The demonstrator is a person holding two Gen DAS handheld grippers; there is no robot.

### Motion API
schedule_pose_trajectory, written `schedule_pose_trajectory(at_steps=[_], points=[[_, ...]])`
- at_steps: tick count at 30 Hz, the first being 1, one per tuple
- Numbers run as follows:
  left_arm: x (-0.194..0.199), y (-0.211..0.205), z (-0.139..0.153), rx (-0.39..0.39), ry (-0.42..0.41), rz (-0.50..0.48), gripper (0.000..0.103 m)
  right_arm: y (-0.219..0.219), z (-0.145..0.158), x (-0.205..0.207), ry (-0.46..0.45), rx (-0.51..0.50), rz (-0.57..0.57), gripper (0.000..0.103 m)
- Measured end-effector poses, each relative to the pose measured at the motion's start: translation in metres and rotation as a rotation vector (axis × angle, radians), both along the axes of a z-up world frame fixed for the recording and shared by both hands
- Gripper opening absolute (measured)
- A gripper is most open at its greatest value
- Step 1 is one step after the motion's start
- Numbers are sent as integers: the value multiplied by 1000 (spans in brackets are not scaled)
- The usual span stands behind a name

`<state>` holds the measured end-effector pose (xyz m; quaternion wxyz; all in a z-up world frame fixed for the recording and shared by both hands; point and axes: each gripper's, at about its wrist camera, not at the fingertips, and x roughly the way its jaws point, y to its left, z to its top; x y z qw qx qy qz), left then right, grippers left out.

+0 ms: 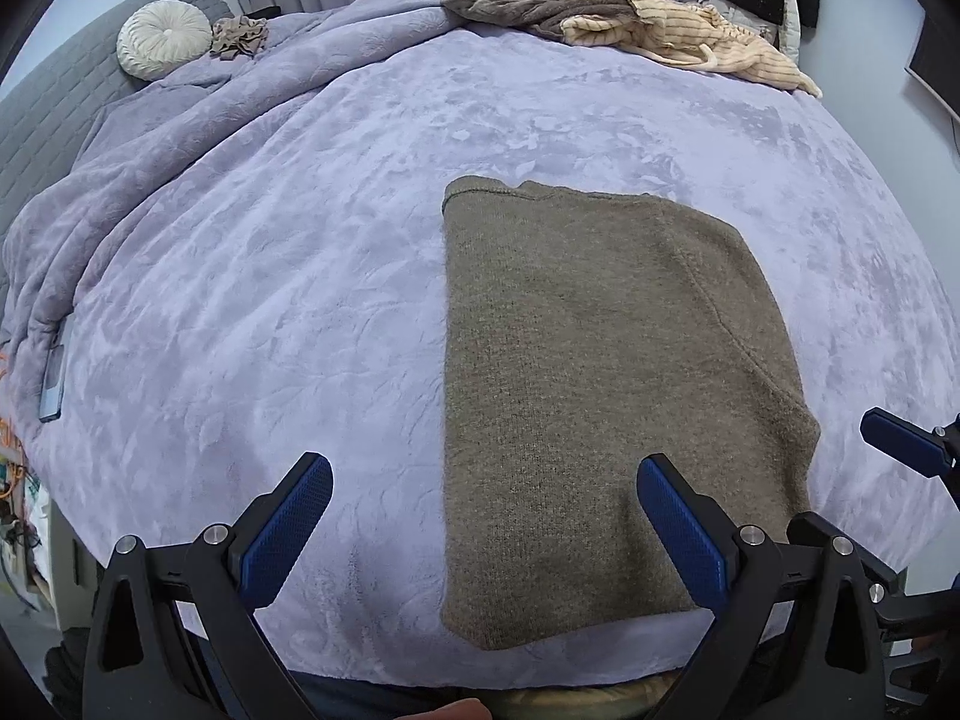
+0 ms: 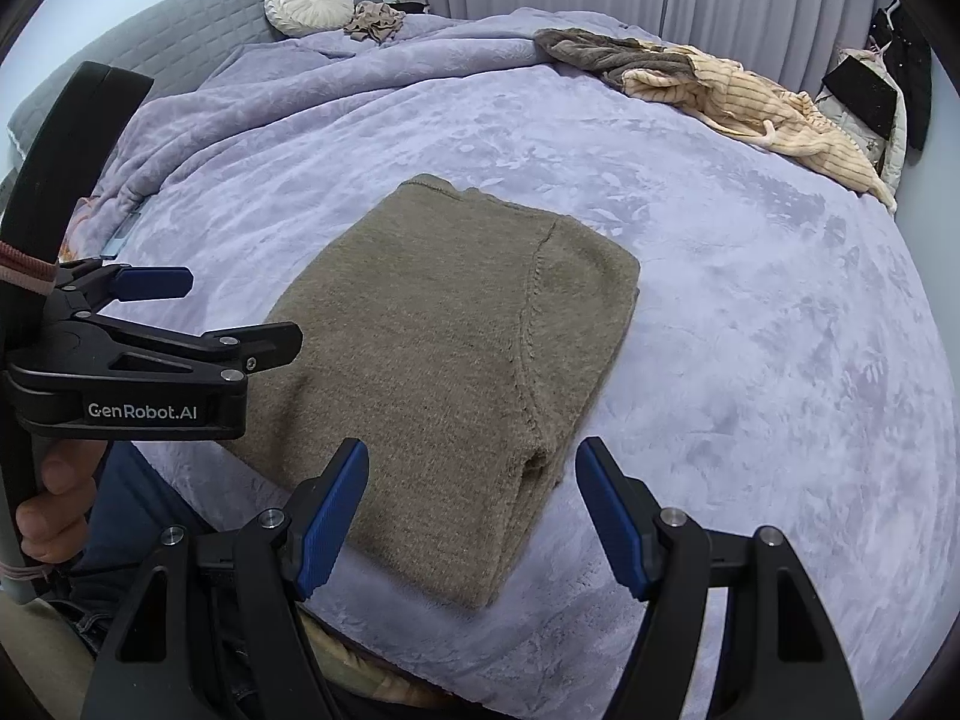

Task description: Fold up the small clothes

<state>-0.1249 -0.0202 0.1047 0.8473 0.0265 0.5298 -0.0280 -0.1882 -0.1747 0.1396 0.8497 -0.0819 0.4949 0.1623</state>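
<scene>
On the lavender blanket (image 1: 300,240) covering the bed, a brown knit sweater (image 1: 588,360) lies folded into a flat rectangle, just ahead of me at the near edge. My left gripper (image 1: 483,516) hovers with its blue fingers spread wide, the right-hand finger over the sweater's near corner and gripping nothing. My right gripper (image 2: 471,510) hangs likewise parted and empty above the sweater's near end. At 12 o'clock on the far side of the bed, a heap of clothes (image 1: 630,24), grey-brown and cream striped, lies rumpled. At 10 o'clock, a round cream cushion (image 1: 165,39) rests against the grey headboard (image 1: 54,84).
</scene>
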Motion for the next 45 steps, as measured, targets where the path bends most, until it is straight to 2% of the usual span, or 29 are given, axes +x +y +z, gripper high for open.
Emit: schedule_pose_trajectory(at_steps=[7,18,30,45], points=[[4,0,-6,15,24,-1,102,2,-4,7,19,-6,12,75],[14,1,-9,-5,42,2,102,3,-5,19,35,-18,24,75],[26,12,-17,-55,70,14,102,13,-5,30,58,-65,27,75],[34,34,-17,-101,59,53,102,38,-4,36,80,-116,52,75]])
